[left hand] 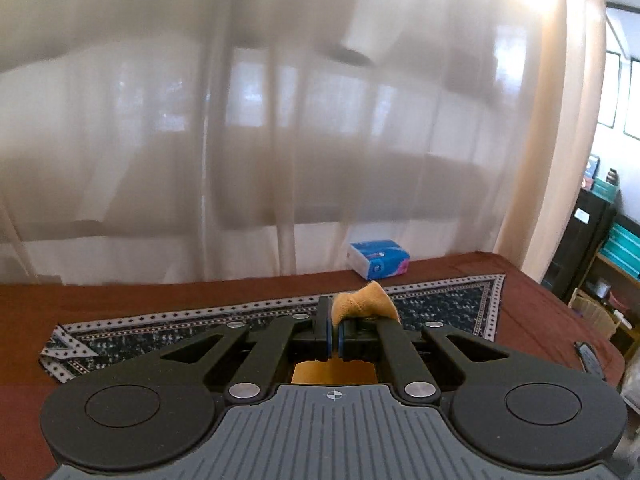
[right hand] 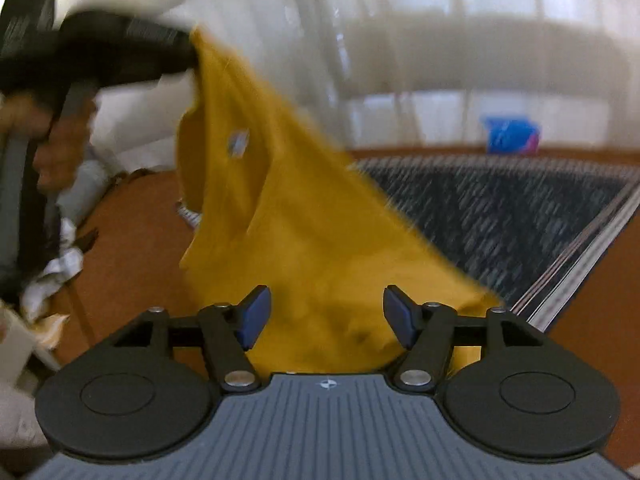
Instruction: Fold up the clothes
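A mustard-yellow garment point(right hand: 304, 216) hangs stretched in the air over the table in the right wrist view, a small label showing near its top. Its upper corner is pinched in my left gripper point(right hand: 188, 54), held by a hand at the far left. From the left wrist view, that left gripper point(left hand: 334, 332) is shut on a tuft of the yellow garment point(left hand: 364, 304), the rest hanging below out of sight. My right gripper point(right hand: 326, 316) is open, its blue pads point(right hand: 254, 316) spread on either side of the garment's lower part without clamping it.
A dark patterned cloth point(left hand: 440, 304) with a pale border covers the reddish-brown table point(left hand: 120, 300). A blue tissue pack point(left hand: 378, 258) sits at the far edge before sheer curtains point(left hand: 240, 140). Shelves point(left hand: 608, 240) stand at right. Crumpled paper and clutter point(right hand: 52, 276) lie at left.
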Tool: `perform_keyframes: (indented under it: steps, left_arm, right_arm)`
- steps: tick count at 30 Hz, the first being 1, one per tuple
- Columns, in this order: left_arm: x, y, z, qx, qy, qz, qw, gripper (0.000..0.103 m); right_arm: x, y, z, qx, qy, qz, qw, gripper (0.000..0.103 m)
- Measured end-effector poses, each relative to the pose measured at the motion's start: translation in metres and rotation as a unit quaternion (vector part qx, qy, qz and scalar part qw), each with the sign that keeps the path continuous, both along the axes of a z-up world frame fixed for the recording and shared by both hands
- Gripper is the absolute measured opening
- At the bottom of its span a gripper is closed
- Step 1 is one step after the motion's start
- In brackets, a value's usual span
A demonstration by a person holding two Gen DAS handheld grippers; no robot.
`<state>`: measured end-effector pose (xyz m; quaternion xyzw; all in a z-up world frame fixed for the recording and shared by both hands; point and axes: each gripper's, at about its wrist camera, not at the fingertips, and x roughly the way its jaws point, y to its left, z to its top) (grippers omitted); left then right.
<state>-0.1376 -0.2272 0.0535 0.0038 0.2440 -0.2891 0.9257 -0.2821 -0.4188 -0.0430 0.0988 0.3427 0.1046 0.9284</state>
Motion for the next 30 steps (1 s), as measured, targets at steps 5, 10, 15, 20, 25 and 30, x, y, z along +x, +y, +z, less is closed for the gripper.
perform_keyframes:
  steps: [5,10,15,20,25,30]
  left_arm:
    - [-0.005,-0.004,0.005,0.009,-0.007,-0.004,0.9999,0.000]
    - [-0.004,-0.006,0.009,0.018,-0.013,-0.013,0.9997,0.000]
    - [0.000,-0.004,0.012,0.018,-0.018,-0.025,0.9994,0.000]
    - [0.005,0.011,0.011,0.013,-0.022,-0.027,0.9993,0.000]
    - [0.007,0.030,0.017,-0.010,-0.019,-0.009,0.9997,0.000]
    - [-0.009,0.043,0.033,-0.040,-0.036,0.002,0.9986,0.000]
  right_arm:
    - [0.002,0.038,-0.020,-0.035,0.000,0.011,0.999,0.066]
    - [0.005,0.076,-0.039,-0.072,-0.001,0.021,0.997,0.077]
    - [0.017,0.107,-0.053,-0.101,-0.015,0.011,0.995,0.082]
    - [0.039,0.091,-0.054,-0.083,-0.015,-0.039,0.996,0.007]
    - [0.028,0.026,0.001,-0.054,-0.053,-0.086,0.993,0.006]
    - [0.009,-0.031,0.087,-0.070,-0.131,-0.093,0.984,0.006]
